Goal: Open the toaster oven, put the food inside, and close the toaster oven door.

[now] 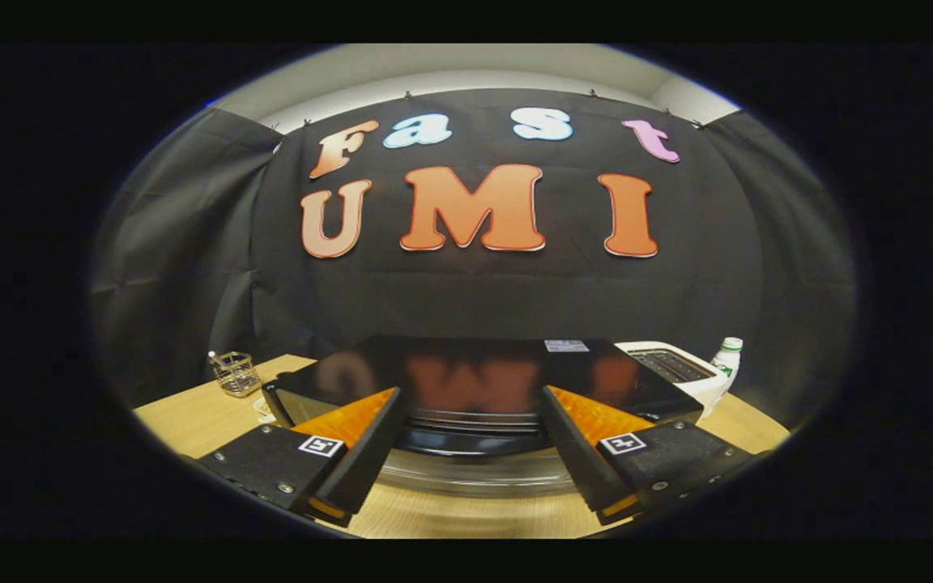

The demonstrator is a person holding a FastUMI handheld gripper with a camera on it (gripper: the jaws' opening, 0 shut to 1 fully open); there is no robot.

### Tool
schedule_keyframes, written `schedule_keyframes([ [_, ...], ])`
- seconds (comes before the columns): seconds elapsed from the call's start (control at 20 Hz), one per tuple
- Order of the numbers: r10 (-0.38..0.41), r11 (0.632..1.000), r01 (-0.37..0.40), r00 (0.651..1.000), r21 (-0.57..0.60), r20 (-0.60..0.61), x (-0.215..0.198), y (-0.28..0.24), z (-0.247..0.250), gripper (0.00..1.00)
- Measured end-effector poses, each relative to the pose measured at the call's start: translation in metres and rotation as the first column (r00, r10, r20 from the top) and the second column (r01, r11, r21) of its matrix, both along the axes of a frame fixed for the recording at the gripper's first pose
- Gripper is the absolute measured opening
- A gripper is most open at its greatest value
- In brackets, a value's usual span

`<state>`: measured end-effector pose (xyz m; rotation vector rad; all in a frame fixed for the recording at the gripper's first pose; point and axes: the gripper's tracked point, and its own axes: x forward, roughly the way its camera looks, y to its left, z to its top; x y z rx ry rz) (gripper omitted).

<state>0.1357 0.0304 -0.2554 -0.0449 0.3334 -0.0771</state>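
Toaster oven (475, 380): black, glossy top, standing on the table just ahead of the tongs. Its top mirrors the wall behind it. A small pale sticker (566, 346) sits on the back right part of the top. The front edge, with dark horizontal bars and a curved shiny strip below them, lies between the two fingers. Whether the door is open or closed cannot be told from this angle.

Tongs (470, 409): two-finger gripper, released, fingers spread wide to either side of the toaster oven's front, nothing between them pressed. Each finger carries a small square black-and-white marker on its upper face. Whether the fingertips touch the toaster oven cannot be told.

Table (191, 421): light wood grain, bare in front of the toaster oven and to its left.

Wire basket (235, 372): small, metal mesh, on the table left of the toaster oven, near the wall.

White appliance (677, 368): just right of the toaster oven, with a dark slotted top.

Bottle (727, 358): white with green marking, upright, right of the white appliance.

Wall (191, 243): black cloth, creased, hung behind the toaster oven and wrapping both sides; a pale room wall and ceiling show above it.
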Motion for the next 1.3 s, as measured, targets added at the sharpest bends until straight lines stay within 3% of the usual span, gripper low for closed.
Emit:
schedule_keyframes([
  [0.2,0.027,0.999,-0.027,1.000,0.028,0.013,-0.016,0.007,-0.004,0.97],
  [0.4,0.100,0.993,-0.100,0.995,0.060,-0.001,-0.043,0.022,0.000,0.88],
  [0.55,0.138,0.985,-0.132,0.989,0.108,-0.050,-0.075,0.029,-0.006,0.88],
  [0.65,0.174,0.972,-0.140,0.969,0.189,-0.178,-0.102,0.039,-0.034,0.87],
  [0.8,0.201,0.962,-0.117,0.914,0.247,-0.353,-0.142,0.040,-0.086,0.88],
  [1.15,0.196,0.931,-0.030,0.881,0.364,-0.430,-0.155,0.025,-0.105,0.83],
  [1.3,0.208,0.908,0.028,0.835,0.417,-0.509,-0.162,0.021,-0.123,0.80],
])
